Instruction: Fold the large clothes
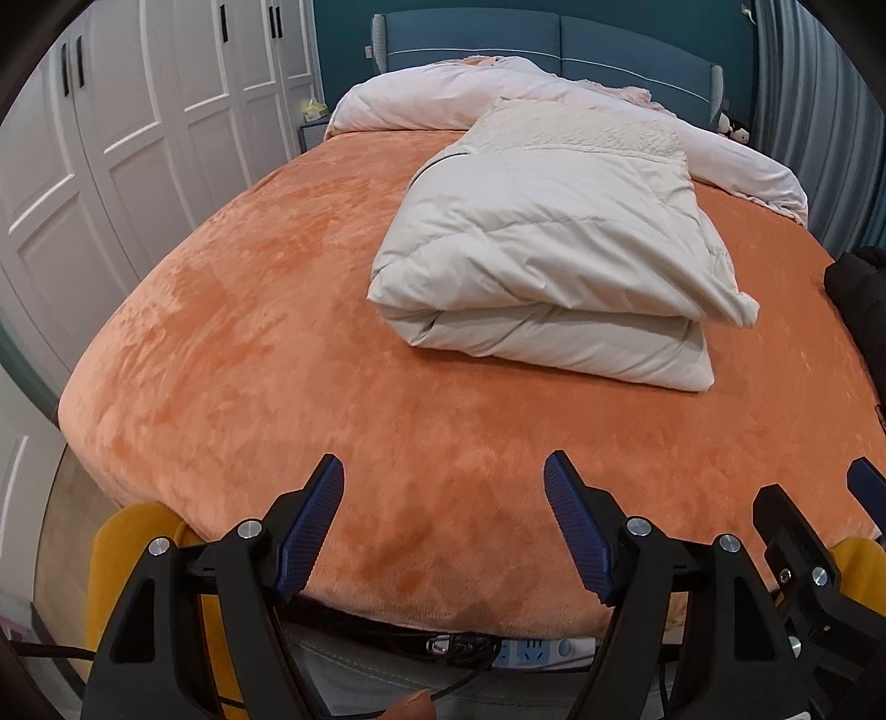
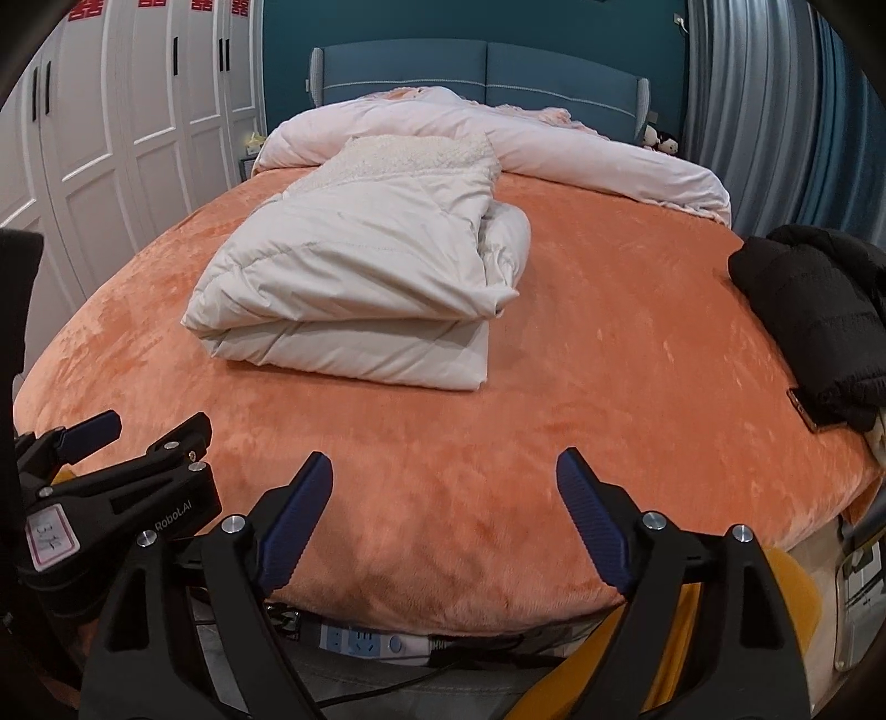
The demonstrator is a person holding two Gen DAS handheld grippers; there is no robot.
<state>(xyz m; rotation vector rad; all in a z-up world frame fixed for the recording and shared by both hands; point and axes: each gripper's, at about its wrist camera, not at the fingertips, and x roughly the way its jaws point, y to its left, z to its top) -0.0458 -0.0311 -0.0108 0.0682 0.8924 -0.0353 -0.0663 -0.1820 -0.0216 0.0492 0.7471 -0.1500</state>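
Left wrist view shows the left gripper (image 1: 443, 471) with its black arms and blue ribbed pads standing well apart, and nothing is between them. It hangs over the near edge of a wide bed covered with an orange plush blanket (image 1: 249, 343). On this blanket, further in and a little to the right, lies the folded off-white quilted coat (image 1: 548, 260); it is doubled over into a thick packet, and its fleecy cream collar part is on the far side. Behind the coat a pale pink duvet (image 1: 421, 94) is bunched along the blue padded headboard (image 1: 476, 44). White panelled wardrobe doors (image 1: 111, 138) stand on the left.

Right wrist view shows the right gripper (image 2: 446, 471) in the same way: its jaws are wide apart and hold nothing, above the near edge of the bed. The two grippers are side by side, and neither one touches the coat, which lies well apart from both. At the right edge of the bed there is a black puffy garment (image 2: 819, 315) in a heap. Below the bed edge a white power strip (image 2: 371, 642) with cables lies on the floor.
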